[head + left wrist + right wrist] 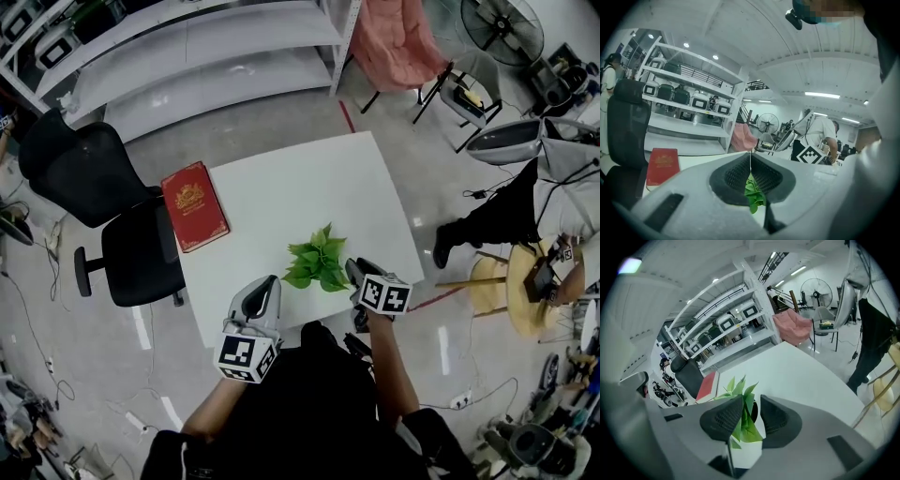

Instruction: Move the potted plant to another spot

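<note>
While the left gripper is closed, the right gripper gapes empty beside a spiky-leaved plant.

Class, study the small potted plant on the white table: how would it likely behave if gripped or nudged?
The potted plant probably tips easily: broad leaves spread wider than its small white pot. The leaves look thin and would likely bend, so gripping the pot seems safer. On the smooth table it may slide when nudged.
</note>
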`<action>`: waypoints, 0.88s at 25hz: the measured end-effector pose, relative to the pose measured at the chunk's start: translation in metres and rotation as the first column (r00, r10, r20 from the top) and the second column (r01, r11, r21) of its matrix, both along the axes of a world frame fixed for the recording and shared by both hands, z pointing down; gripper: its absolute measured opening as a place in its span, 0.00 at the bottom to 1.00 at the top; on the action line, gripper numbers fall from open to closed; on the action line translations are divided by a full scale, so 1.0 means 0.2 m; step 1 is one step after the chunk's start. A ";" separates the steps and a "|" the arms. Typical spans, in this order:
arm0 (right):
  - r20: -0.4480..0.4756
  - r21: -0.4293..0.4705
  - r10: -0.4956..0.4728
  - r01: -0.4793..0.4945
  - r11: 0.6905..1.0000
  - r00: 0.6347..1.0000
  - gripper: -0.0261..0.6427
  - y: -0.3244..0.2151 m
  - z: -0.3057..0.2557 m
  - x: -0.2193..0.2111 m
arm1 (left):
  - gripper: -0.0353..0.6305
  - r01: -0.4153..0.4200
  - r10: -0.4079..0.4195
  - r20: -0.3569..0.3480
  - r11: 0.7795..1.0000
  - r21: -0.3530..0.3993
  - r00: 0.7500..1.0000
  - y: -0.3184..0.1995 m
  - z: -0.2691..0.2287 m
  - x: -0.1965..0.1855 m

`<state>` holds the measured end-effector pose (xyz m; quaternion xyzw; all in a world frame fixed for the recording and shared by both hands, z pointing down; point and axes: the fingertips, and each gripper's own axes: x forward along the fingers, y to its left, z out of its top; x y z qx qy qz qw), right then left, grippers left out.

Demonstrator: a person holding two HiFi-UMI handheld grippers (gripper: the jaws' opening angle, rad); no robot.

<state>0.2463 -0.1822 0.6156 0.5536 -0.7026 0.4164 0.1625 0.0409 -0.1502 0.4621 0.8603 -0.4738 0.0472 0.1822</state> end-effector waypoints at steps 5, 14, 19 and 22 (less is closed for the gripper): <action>-0.030 0.111 0.029 -0.026 0.994 0.999 0.19 0.06 -0.16 -0.03 | 0.08 -0.033 0.033 -0.001 0.999 0.014 0.999 0.04 -0.01 0.01; -0.037 0.252 0.095 -0.082 0.964 0.995 0.09 0.18 -0.41 -0.11 | 0.08 -0.084 0.085 -0.007 0.996 0.029 0.996 0.06 -0.04 0.02; -0.086 0.370 0.117 -0.077 0.926 0.989 0.06 0.27 -0.56 -0.16 | 0.08 -0.110 0.109 0.014 0.993 0.053 0.994 0.08 -0.05 0.05; -0.107 0.430 0.135 -0.076 0.900 0.985 0.06 0.34 -0.65 -0.19 | 0.08 -0.129 0.129 0.014 0.990 0.056 0.992 0.10 -0.06 0.06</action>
